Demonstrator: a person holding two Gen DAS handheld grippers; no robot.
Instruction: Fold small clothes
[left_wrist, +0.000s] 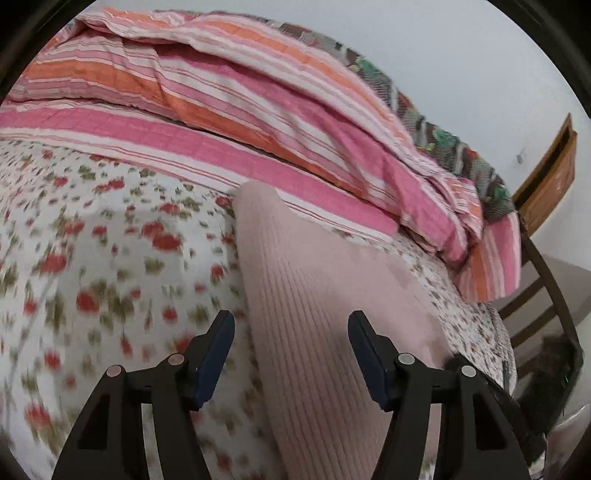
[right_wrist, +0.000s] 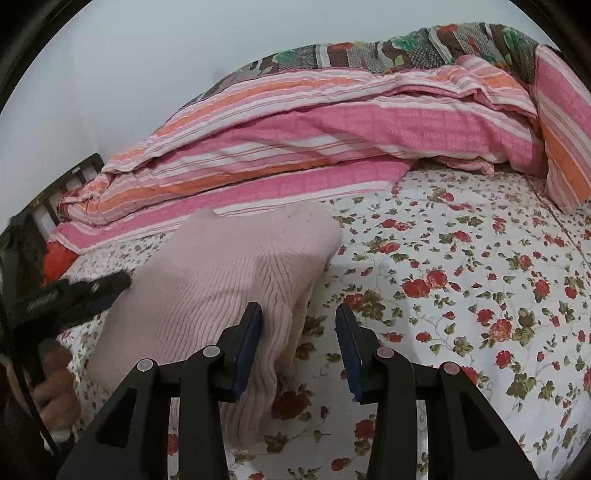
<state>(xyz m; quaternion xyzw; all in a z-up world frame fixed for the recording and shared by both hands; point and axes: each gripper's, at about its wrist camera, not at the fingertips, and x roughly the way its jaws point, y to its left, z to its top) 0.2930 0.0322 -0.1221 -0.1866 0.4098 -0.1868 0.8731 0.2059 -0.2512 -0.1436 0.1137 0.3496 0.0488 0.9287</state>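
A pale pink ribbed knit garment (left_wrist: 314, 295) lies folded on the floral bedsheet (left_wrist: 92, 240). My left gripper (left_wrist: 291, 325) is open, its jaws wide apart just above the garment's near part. In the right wrist view the same garment (right_wrist: 221, 280) lies left of centre. My right gripper (right_wrist: 299, 314) is open and empty, with its left finger (right_wrist: 247, 332) over the garment's right edge and its right finger above bare sheet. The left gripper (right_wrist: 96, 288) shows there at the garment's left side, held by a hand.
A pink and orange striped quilt (right_wrist: 314, 133) is bunched along the far side of the bed, with a patterned blanket (right_wrist: 388, 51) behind it. A wooden bed frame (left_wrist: 532, 295) stands at one end. An orange item (right_wrist: 57, 258) lies at the left.
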